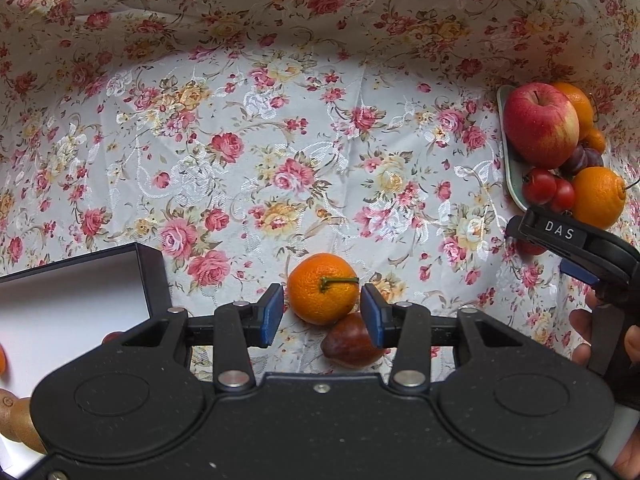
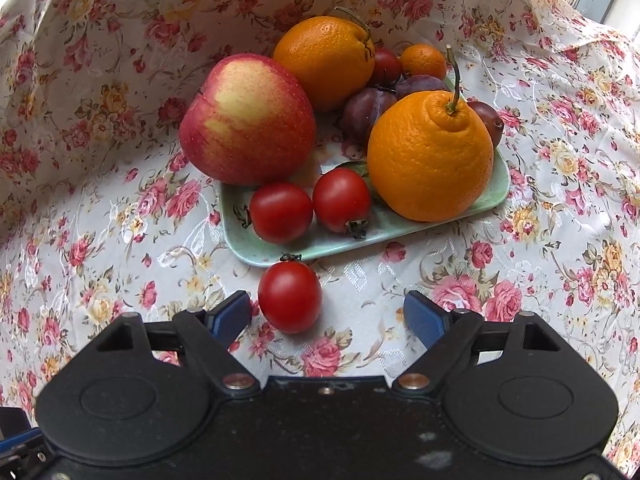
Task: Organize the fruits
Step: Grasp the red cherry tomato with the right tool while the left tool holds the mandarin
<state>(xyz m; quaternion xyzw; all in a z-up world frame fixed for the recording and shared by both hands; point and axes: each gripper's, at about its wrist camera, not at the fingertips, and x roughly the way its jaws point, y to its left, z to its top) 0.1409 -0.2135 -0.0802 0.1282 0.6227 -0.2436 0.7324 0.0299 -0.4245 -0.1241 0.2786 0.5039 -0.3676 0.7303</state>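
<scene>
Left wrist view: the left gripper [image 1: 322,314] has its fingers apart around a mandarin [image 1: 323,289] on the counter; a black box [image 1: 150,276] with kiwis [image 1: 18,420] sits at 8 o'clock.

Right wrist view: the right gripper [image 2: 328,318] has its fingers spread, with a loose tomato [image 2: 289,297] near the left one; the green plate [image 2: 498,192] at 12 o'clock holds an apple [image 2: 246,120], oranges [image 2: 430,158], plums and tomatoes.

A rose-printed tablecloth [image 1: 304,152] covers the table and rises behind.

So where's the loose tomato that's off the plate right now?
In the right wrist view the loose tomato lies on the floral cloth just in front of the green plate's near edge, between the open right tongs, closer to their left finger.
</scene>
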